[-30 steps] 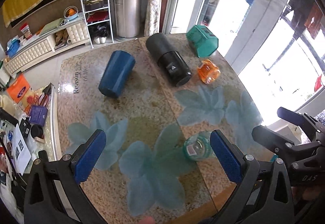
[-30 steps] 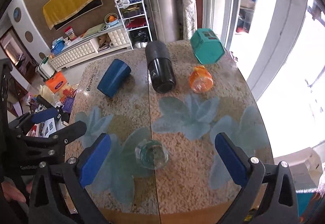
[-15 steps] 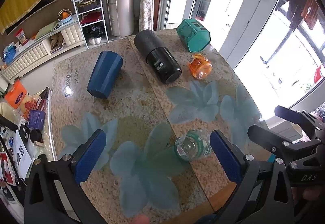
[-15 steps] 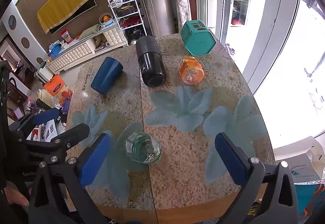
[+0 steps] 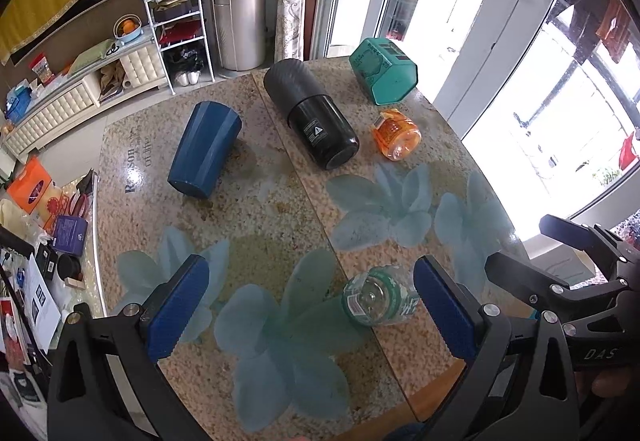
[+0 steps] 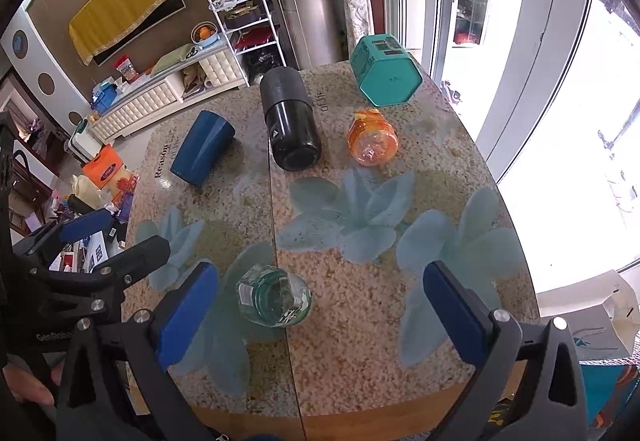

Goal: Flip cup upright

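Your left gripper (image 5: 308, 305) hangs with its jaws spread wide and nothing between them, above the near edge of the flower-patterned stone table (image 5: 276, 209). From left to right lie the dark blue cup (image 5: 205, 149) on its side, a black flask (image 5: 310, 119), a teal hexagonal tin (image 5: 383, 69) and an orange jar (image 5: 396, 135). A clear green-labelled bottle (image 6: 274, 295) lies just beside your right gripper (image 6: 320, 311), equally wide and empty.

Five things lying on a speckled stone table.

We see the table (image 5: 280, 209), granite-like with pale blue flowers and a seam down its middle. On it, all on their sides: a blue cup (image 5: 205, 149) at upper left, a black flask (image 5: 310, 119) at top centre, a teal box (image 5: 383, 69) and an orange jar (image 5: 397, 135) at upper right, a clear green bottle (image 5: 376, 297) low, right of centre.
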`<state>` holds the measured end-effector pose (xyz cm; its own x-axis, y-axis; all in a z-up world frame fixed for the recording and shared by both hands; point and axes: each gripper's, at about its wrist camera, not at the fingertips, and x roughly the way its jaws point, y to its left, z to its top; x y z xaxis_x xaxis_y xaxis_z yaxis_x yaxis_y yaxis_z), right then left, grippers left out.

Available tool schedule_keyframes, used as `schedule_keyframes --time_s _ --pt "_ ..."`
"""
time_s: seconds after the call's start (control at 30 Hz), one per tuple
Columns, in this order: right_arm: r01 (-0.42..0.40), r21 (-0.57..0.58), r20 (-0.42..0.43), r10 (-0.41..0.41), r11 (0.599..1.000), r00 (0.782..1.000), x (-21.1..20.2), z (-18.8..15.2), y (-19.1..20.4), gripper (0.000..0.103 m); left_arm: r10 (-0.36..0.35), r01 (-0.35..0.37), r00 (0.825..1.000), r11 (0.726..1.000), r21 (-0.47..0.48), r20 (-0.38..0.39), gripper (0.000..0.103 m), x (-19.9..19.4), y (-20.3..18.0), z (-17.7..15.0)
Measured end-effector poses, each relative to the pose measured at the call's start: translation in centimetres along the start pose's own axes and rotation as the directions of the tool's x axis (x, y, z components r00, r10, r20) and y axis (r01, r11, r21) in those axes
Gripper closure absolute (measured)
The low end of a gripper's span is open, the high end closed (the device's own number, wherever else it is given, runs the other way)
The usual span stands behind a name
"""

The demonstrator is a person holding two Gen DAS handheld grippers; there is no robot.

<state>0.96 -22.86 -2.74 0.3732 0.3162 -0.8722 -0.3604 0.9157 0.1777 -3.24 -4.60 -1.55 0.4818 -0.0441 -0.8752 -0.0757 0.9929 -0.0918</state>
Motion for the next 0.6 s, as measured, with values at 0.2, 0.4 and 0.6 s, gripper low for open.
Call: schedule_keyframes --time_s 0.2,0.4,0.6 --pt "-0.003 -0.002 -0.01 0.003 1.0 1.0 0.16 0.05 0.02 0.0 -0.002 0.002 1.0 1.0 -0.005 -0.003 0.0 0.03 0.15 -0.06" --pt "-0.004 -0.002 -0.013 0.004 1.0 1.0 0.19 -0.01 0.04 0.0 0.001 -0.001 1.0 1.0 -0.005 -0.005 0.0 0.0 0.21 -0.14" --pt "-0.004 -0.001 -0.013 0.004 1.0 1.0 0.18 -0.05 0.04 0.0 0.001 -0.001 1.0 1.0 -0.004 -0.005 0.0 0.0 0.19 -0.16"
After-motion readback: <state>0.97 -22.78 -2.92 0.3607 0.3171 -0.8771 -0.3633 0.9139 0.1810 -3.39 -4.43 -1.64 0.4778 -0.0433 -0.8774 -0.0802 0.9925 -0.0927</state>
